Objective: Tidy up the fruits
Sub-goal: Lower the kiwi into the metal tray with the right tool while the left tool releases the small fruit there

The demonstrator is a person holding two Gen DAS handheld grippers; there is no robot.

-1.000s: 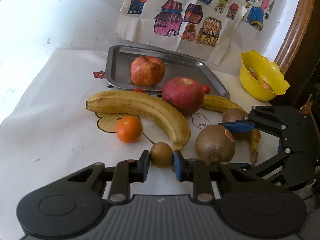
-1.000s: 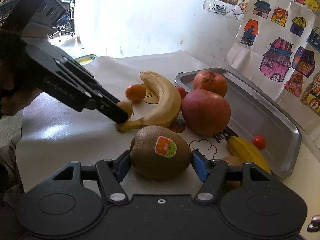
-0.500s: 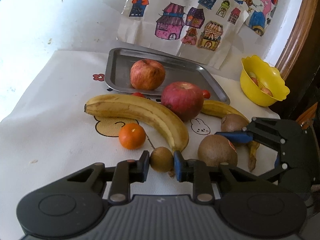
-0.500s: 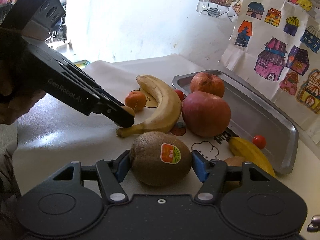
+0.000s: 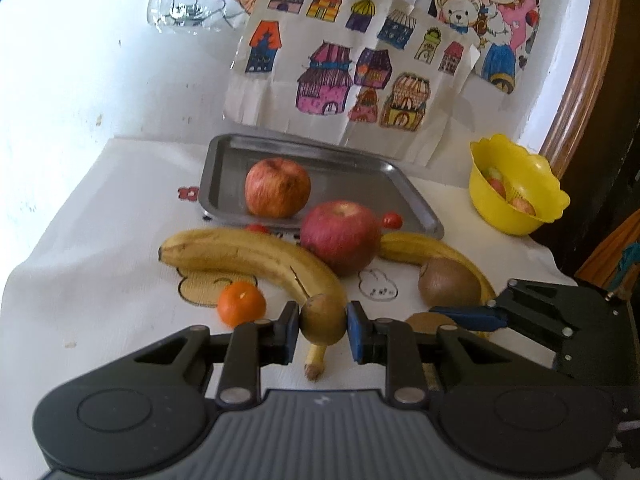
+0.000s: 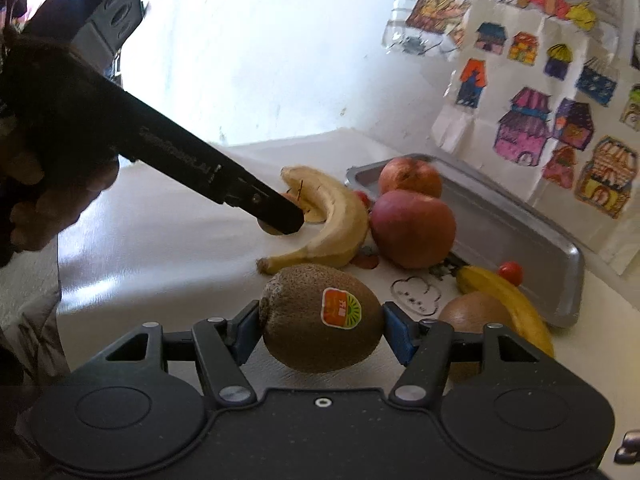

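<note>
The left gripper (image 5: 323, 326) is clamped on a small kiwi (image 5: 322, 319), held above the cloth-covered desk (image 5: 100, 264) just over the stem end of the large banana (image 5: 256, 258), while the right gripper (image 6: 320, 330) grips a big kiwi (image 6: 320, 316) by its two ends, lifted near the front edge of the cloth. The steel tray (image 5: 228, 168) sits toward the back of the desk holding only one apple (image 5: 277, 187); a second, redder apple (image 5: 340, 236), a second banana (image 5: 420, 246), another kiwi (image 5: 448, 286), a mandarin (image 5: 241, 304) and cherry tomatoes lie loose on the cloth in front of it, and a yellow bowl (image 5: 516, 216) stands at the right edge. The risks, as I judge them: both kiwis are rounded and pinched across narrow pads, so a tilt or jolt on the way to the tray could let one roll out, and the big one is squeezed end to end, which looks the less stable hold. The two tools work close together and could knock, and a low carry could clip the red apple or banana. A sticker (image 6: 341, 308) on the big kiwi is orange and green, its print too small to read; lettering runs along the left tool's arm, blurred beyond reading.
</note>
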